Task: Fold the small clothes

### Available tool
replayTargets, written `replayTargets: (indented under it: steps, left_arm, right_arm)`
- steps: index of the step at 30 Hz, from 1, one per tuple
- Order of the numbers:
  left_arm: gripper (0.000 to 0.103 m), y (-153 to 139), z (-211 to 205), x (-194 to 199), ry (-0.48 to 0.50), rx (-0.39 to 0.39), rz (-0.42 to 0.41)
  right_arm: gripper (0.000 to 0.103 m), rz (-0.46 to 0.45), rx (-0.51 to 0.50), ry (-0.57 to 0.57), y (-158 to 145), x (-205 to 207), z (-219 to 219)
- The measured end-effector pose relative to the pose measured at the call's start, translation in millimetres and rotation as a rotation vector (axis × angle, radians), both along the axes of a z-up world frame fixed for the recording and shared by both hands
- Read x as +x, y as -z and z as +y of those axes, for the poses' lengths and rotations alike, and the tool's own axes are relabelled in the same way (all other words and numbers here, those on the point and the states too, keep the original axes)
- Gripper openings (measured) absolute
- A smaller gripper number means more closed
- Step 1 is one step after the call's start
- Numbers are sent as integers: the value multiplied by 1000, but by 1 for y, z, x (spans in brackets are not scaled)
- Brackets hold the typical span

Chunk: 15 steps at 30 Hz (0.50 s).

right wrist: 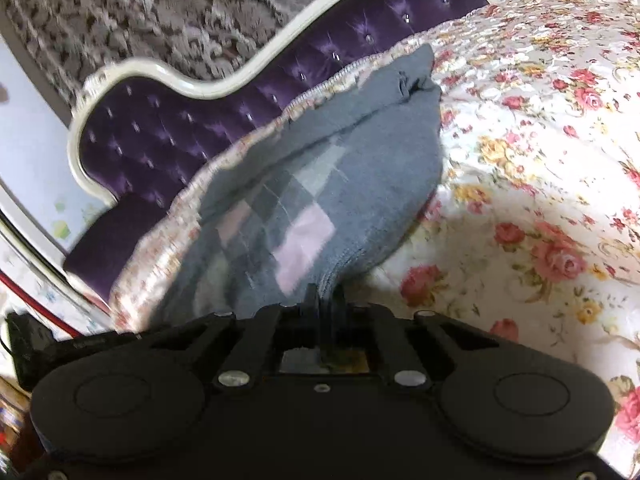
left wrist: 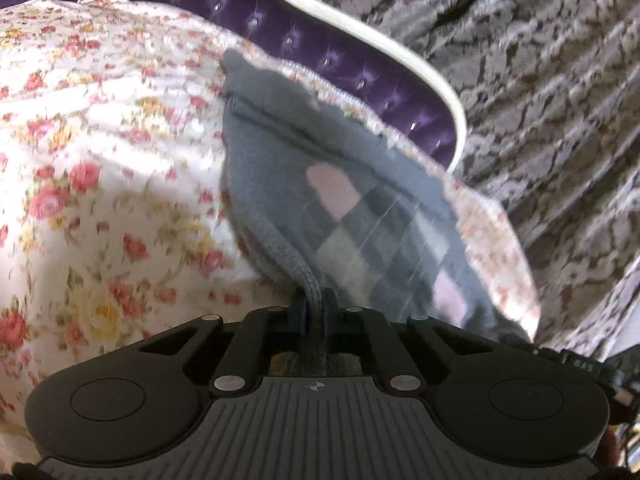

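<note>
A small grey knitted garment [left wrist: 320, 184] with pink, white and dark diamond checks lies stretched over the floral bedspread [left wrist: 100, 160]. My left gripper [left wrist: 315, 300] is shut on its ribbed grey edge, which runs between the two black fingers. In the right wrist view the same garment [right wrist: 320, 184] reaches from my right gripper [right wrist: 329, 296] toward the bed's far edge. My right gripper is shut on another part of its ribbed edge. The far end of the garment is bunched near the bedspread's trim.
A purple tufted headboard [right wrist: 180, 128] with a white curved frame [left wrist: 400, 52] stands behind the bed. A grey patterned curtain [left wrist: 540, 100] hangs beyond it. The bedspread [right wrist: 540, 160] extends wide beside the garment. Both views are motion-blurred.
</note>
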<state>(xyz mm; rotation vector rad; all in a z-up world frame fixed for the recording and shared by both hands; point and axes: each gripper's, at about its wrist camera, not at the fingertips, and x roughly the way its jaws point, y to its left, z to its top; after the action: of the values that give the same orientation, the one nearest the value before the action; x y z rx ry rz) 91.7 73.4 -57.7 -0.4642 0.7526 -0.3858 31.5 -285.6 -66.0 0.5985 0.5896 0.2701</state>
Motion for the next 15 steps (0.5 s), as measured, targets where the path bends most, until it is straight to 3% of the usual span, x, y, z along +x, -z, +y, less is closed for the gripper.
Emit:
replayTargets:
  steps: [9, 15]
  left_arm:
    - [6, -61, 5, 27, -9, -78, -150]
    - [6, -86, 8, 81, -1, -135, -202]
  right_arm:
    - [11, -124, 95, 13, -47, 21, -19]
    - [11, -199, 134, 0, -77, 62, -30]
